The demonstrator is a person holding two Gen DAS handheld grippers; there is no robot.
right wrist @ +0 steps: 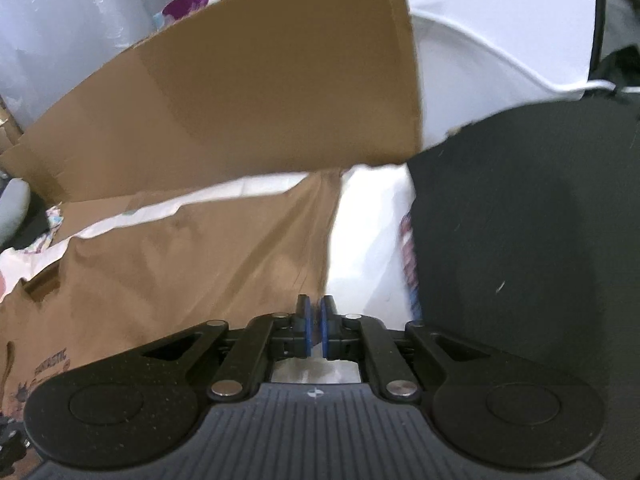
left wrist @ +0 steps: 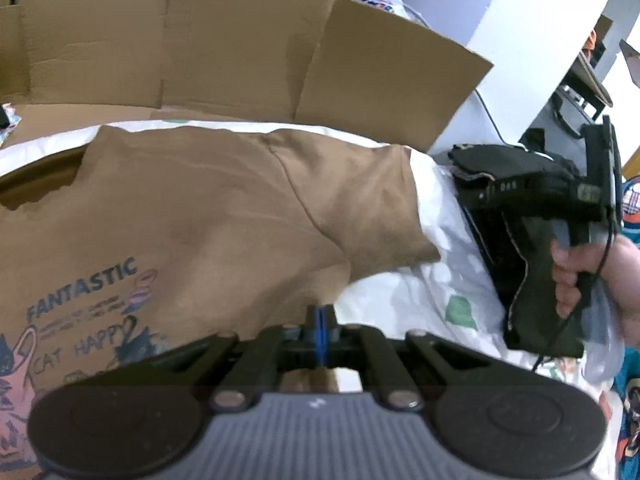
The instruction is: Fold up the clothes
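A brown T-shirt (left wrist: 200,208) with a "FANTASTIC" cat print lies spread on a white patterned sheet (left wrist: 400,292). My left gripper (left wrist: 322,320) is shut, its blue pads pinching the shirt's side just below the sleeve, where the cloth rises to meet them. In the right wrist view, the brown T-shirt (right wrist: 192,264) fills the lower left and its sleeve edge runs straight down into the blue pads of my right gripper (right wrist: 316,322), which is shut on that edge. The picture there is blurred. The left wrist view also shows the right gripper's body (left wrist: 552,216), held by a hand (left wrist: 576,276) beyond the sleeve.
A large opened cardboard box (left wrist: 240,52) stands just behind the shirt; the same cardboard box (right wrist: 248,92) shows in the right view. A big dark object (right wrist: 520,248) rises close on the right. Bags and clutter lie behind the box, and white furniture (left wrist: 520,40) stands at the back right.
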